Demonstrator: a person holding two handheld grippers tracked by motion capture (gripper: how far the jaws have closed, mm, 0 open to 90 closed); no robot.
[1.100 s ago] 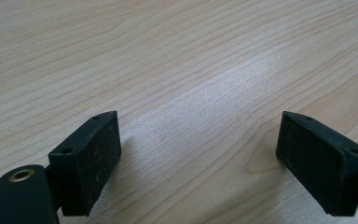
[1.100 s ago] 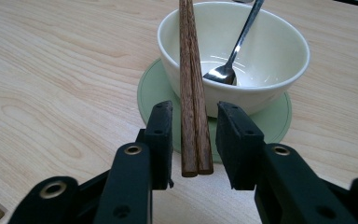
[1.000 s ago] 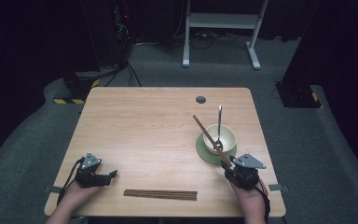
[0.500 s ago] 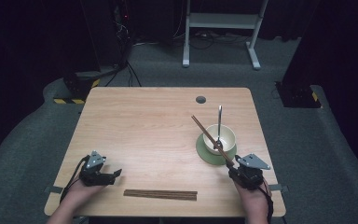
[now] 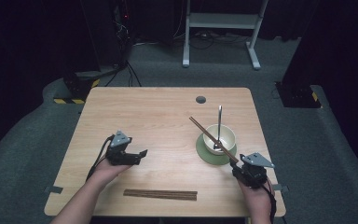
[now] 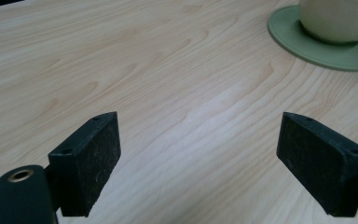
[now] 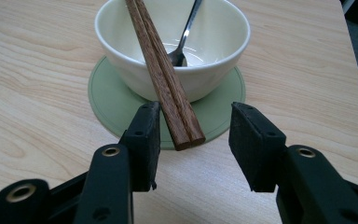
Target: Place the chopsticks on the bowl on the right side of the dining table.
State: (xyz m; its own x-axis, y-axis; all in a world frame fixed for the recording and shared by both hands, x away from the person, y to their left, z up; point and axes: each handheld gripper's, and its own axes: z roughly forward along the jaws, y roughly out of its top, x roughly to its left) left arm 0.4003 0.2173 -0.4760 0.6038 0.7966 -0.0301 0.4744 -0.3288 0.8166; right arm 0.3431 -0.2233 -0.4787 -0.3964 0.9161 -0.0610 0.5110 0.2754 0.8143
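Observation:
A pair of brown chopsticks (image 5: 212, 138) (image 7: 161, 70) leans across a cream bowl (image 5: 224, 135) (image 7: 121, 42) on a green saucer (image 5: 205, 151) (image 7: 107, 98). A metal spoon (image 5: 219, 121) (image 7: 189, 28) stands in the bowl. My right gripper (image 5: 237, 164) (image 7: 193, 140) sits at the chopsticks' near end. Its jaws have just been opening, and the end lies between them with a gap on the right side. My left gripper (image 5: 142, 155) (image 6: 200, 158) hovers open over bare wood, facing the saucer (image 6: 307, 42) and bowl (image 6: 335, 18). Another pair of chopsticks (image 5: 160, 194) lies flat near the front edge.
The wooden table (image 5: 144, 112) has a round cable hole (image 5: 200, 99) at the back. Dark carpet surrounds it, with a white desk frame (image 5: 223, 28) and cables beyond the far edge.
My left hand has moved up the table and to the right, toward the middle, with its jaws still open. The right hand has stayed by the saucer.

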